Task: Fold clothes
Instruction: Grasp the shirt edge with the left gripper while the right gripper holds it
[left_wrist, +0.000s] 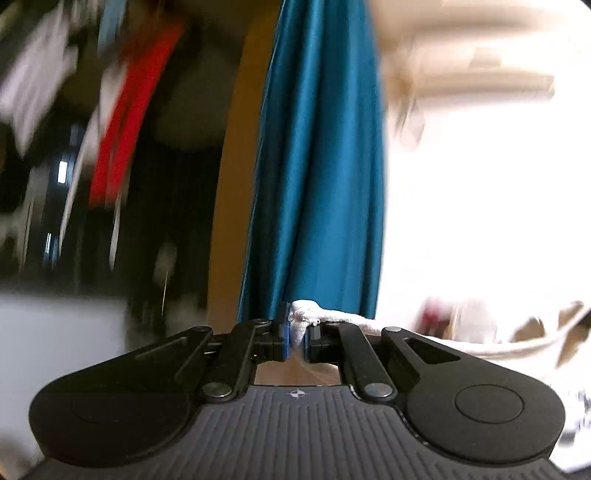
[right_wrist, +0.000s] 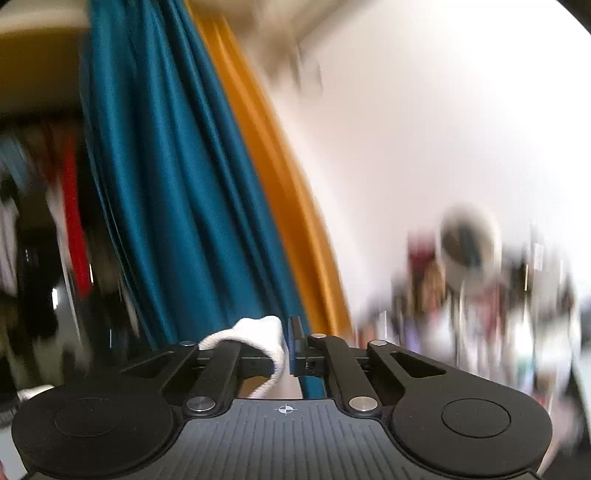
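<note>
My left gripper (left_wrist: 296, 338) is shut on a bunched edge of a white cloth (left_wrist: 332, 318), which trails off to the right over the gripper's right linkage. My right gripper (right_wrist: 287, 347) is shut on a white cloth (right_wrist: 255, 334) too; a fold of it bulges up and drapes to the left over the left linkage. Both grippers are raised and point at the room, not at a work surface. The rest of the garment is out of view. Both views are blurred by motion.
A teal curtain (left_wrist: 321, 158) hangs straight ahead, also in the right wrist view (right_wrist: 166, 177), beside an orange-brown door frame (right_wrist: 280, 184). Hanging clothes, one red (left_wrist: 122, 122), fill the dark left. A bright white wall (right_wrist: 424, 129) and cluttered items (right_wrist: 480, 280) lie right.
</note>
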